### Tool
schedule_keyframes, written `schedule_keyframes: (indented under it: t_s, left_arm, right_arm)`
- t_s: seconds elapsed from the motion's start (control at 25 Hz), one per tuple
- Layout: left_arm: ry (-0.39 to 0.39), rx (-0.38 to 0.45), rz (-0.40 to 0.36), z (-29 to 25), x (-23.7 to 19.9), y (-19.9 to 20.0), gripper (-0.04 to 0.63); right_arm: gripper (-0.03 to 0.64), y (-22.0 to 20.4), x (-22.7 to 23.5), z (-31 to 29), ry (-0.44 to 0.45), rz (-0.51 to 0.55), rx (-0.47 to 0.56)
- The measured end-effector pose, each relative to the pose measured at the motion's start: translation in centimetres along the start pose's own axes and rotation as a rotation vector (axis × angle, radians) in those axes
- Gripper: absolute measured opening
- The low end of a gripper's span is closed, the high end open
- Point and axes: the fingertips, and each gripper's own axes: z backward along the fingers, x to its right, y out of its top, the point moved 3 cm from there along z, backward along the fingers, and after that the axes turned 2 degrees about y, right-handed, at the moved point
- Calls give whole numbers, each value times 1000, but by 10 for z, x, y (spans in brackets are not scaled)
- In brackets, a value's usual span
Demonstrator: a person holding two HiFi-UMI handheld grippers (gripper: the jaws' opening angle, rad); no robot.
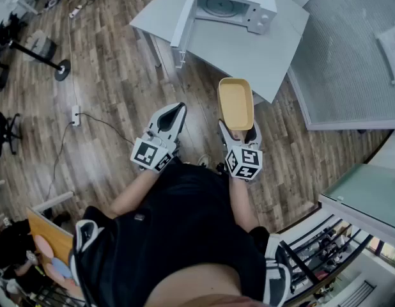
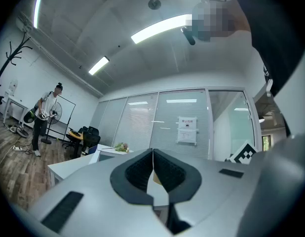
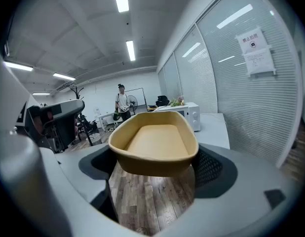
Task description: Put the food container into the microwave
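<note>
Right gripper (image 1: 240,132) around yellow food container (image 1: 236,101)

food container (image 1: 236,102): shallow, oblong, tan-yellow tray, empty, open side up and roughly level. its near end is clamped between the jaws of the right gripper (image 1: 239,132), above the wooden floor (image 1: 121,94), well apart from the microwave (image 1: 232,5). microwave: white, on a white table (image 1: 248,56), door (image 1: 183,21) swung open, turntable visible.
</note>
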Motion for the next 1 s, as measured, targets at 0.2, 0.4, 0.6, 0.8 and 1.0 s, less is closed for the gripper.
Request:
schedule_keyframes:
  t_s: [0.2,0.4,0.6,0.8,1.0]
  left_arm:
    - [-5,-2,2,2,-6,0,23]
    - [-12,0,5,2,-13,3,23]
    - [-18,5,13,6,-22,5,23]
    - [-41,-2,24,6,-36,8,23]
    - [-81,-2,33,11,-58,10,23]
  right_arm:
    - [492,0,-6,-5,0,2,3]
    - [491,1,-10,-10,-7,-6,5]
    - [492,3,-18,-14,-11,-27,8]
    - [492,5,-27,-26,-29,-44,4]
    - [492,-1,-46,-38,-62,-67,7]
